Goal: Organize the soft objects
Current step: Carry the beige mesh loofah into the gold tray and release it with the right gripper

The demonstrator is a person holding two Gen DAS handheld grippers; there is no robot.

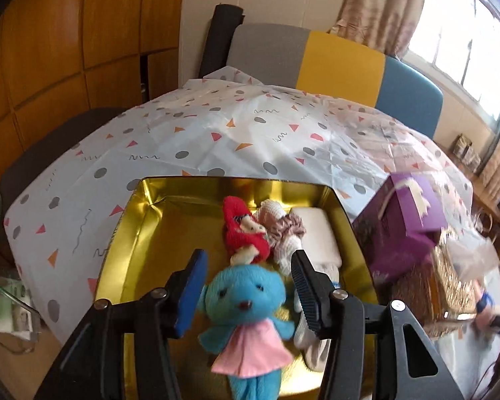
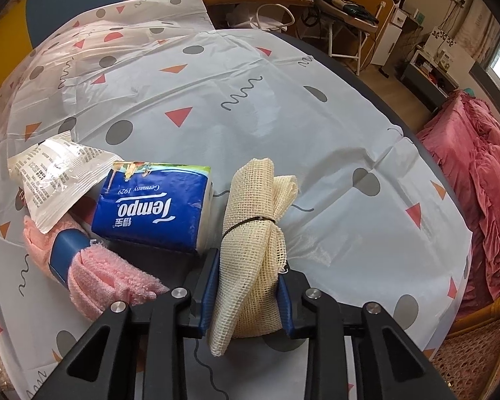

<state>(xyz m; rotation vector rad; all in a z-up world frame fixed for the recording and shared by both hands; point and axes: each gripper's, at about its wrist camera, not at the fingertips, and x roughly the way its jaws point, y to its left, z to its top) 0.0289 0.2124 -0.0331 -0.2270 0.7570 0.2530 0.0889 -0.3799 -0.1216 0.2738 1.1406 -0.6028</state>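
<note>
soft toys sit in a gold tin (image 1: 143, 220) on the table (image 1: 216, 133), which has a white cloth with dots and triangles. blue bear (image 1: 246, 303) in a pink dress lies at the near end of the tin, between the fingers of the left tool (image 1: 248, 278). left tool is partly open, pads apart from the bear on both sides, not gripping it. behind the bear in the tin: red doll (image 1: 243, 233), pink frilly scrunchie (image 1: 285, 233), white folded cloth (image 1: 316, 233). purple box (image 1: 403, 220) stands just right of the tin, wicker basket (image 1: 446, 280) beside it, blurred.

right tool (image 2: 246, 286) is closed on a cream mesh cloth bundle (image 2: 253, 233), pads pressing both sides of its lower part. bundle is tied round the middle with a thin dark band; cannot tell if it is lifted off the table. just left of it a blue tissue pack (image 2: 153, 206) lies on the table, upside down in view. left of that a pink towel roll (image 2: 96, 273) with a blue band, and a clear printed wrapper (image 2: 53, 173) partly on top of it. red blanket (image 2: 476, 183) sits off the table at right.
</note>
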